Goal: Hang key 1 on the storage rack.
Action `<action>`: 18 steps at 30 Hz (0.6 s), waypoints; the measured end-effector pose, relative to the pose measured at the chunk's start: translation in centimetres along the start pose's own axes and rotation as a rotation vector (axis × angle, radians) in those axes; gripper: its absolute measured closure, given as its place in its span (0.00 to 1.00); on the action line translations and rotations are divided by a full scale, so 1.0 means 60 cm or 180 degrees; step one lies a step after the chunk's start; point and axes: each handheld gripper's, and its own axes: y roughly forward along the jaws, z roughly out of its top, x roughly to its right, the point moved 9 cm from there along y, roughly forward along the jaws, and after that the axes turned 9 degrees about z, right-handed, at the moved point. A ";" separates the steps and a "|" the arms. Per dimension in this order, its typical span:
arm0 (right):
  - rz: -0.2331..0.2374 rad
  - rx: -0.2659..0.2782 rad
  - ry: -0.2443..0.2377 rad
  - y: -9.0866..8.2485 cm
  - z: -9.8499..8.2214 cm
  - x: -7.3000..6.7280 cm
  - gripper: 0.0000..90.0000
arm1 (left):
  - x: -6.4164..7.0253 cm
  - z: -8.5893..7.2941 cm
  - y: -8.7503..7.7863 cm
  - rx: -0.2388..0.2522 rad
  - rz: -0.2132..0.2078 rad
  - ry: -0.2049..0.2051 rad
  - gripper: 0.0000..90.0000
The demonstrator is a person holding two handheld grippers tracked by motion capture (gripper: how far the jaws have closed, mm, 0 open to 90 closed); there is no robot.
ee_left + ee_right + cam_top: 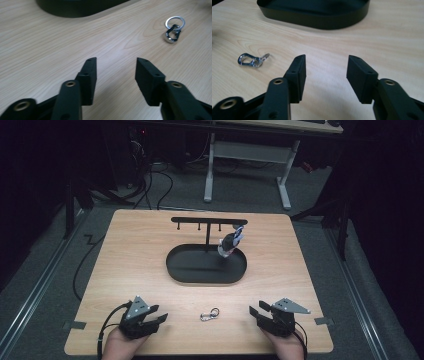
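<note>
Between both tools (pixel 157 316) (pixel 254 310) lies the carabiner (pixel 209 314), untouched.

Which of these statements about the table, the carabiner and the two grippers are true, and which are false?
1. The carabiner lies on the table between both grippers. True.
2. The left gripper holds the carabiner. False: nothing is between its jaws.
3. A keychain hangs from the black stand. True.
4. The carabiner lies inside the black tray. False: it lies on bare wood, nearer the person.
5. The right gripper has its jaws apart. True.
</note>
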 end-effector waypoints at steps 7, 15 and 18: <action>0.0080 0.0138 0.0222 -0.014 0.003 0.015 0.61 | 0.080 0.034 0.062 -0.0191 -0.0074 0.0226 0.90; 0.0157 0.0108 0.0192 -0.017 0.001 0.013 0.61 | 0.148 0.060 0.117 -0.0289 -0.0141 0.0325 0.89; 0.0180 0.0096 0.0156 -0.018 0.002 0.012 0.61 | 0.182 0.076 0.134 -0.0287 -0.0235 0.0366 0.89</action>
